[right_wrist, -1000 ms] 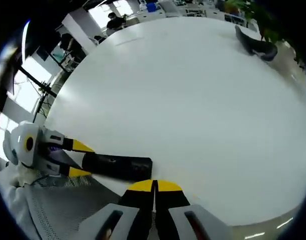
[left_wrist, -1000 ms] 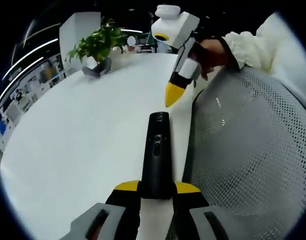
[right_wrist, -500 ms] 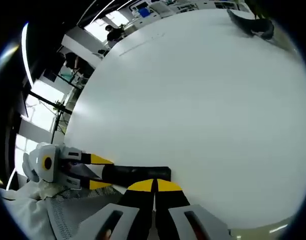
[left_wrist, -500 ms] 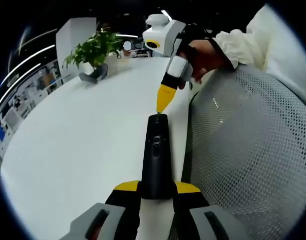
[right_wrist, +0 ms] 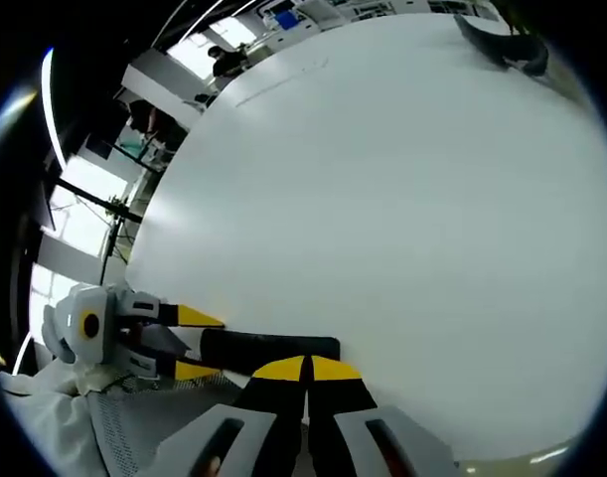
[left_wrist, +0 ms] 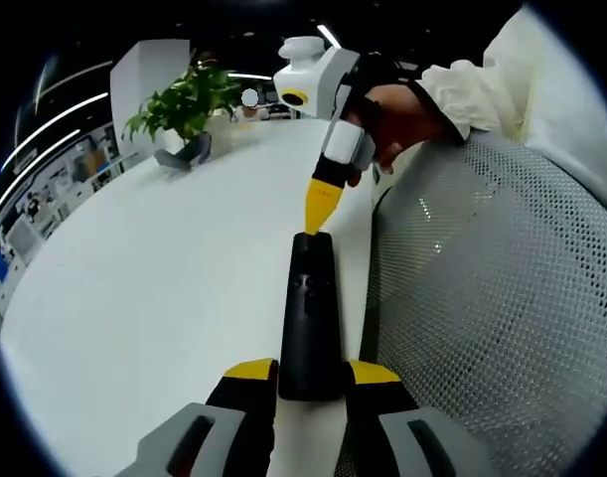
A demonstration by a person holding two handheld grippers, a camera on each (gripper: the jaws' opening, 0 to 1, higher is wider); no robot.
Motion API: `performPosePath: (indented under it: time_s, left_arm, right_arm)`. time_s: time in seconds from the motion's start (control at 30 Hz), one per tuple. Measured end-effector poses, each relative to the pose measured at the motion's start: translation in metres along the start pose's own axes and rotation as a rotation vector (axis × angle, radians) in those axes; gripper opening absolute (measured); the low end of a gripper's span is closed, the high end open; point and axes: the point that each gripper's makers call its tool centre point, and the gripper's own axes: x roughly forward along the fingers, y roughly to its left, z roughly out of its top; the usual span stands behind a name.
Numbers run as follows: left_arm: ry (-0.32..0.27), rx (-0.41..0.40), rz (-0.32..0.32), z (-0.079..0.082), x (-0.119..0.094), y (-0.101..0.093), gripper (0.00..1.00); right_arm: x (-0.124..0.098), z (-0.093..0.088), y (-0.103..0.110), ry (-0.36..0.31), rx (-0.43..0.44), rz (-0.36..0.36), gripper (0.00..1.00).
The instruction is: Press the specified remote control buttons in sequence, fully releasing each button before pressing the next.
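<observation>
Remote (left_wrist: 311, 316): black, lying along the desk (left_wrist: 154, 288) edge, right by a mesh chair (left_wrist: 482, 328).
Left gripper (left_wrist: 311, 376): jaws clamped on the remote's near end.
Right gripper (left_wrist: 316, 211): jaws closed together, yellow tip down on the remote's far end; looks like it's touching, hard to be sure.
Plant (left_wrist: 184, 99): way off at the far side of the desk.
</observation>
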Motion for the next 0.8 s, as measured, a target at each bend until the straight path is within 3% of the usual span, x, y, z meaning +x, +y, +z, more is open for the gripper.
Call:
performPosePath:
  time_s: [0.3, 0.63, 0.8]
  left_arm:
    - [-0.006, -0.007, 0.002, 0.0000, 0.0009, 0.0009, 0.25]
    - [-0.007, -0.016, 0.005, 0.0003, 0.0010, 0.0004, 0.24]
    - [-0.006, -0.016, 0.003, 0.0002, 0.0010, 0.0003, 0.24]
  right_arm:
    - [0.0005, 0.0008, -0.0021, -0.005, -0.015, -0.014, 0.00]
    - [0.0005, 0.0003, -0.0028, -0.019, 0.063, 0.003, 0.00]
    - [0.0006, -0.0002, -0.0003, -0.021, 0.010, -0.021, 0.00]
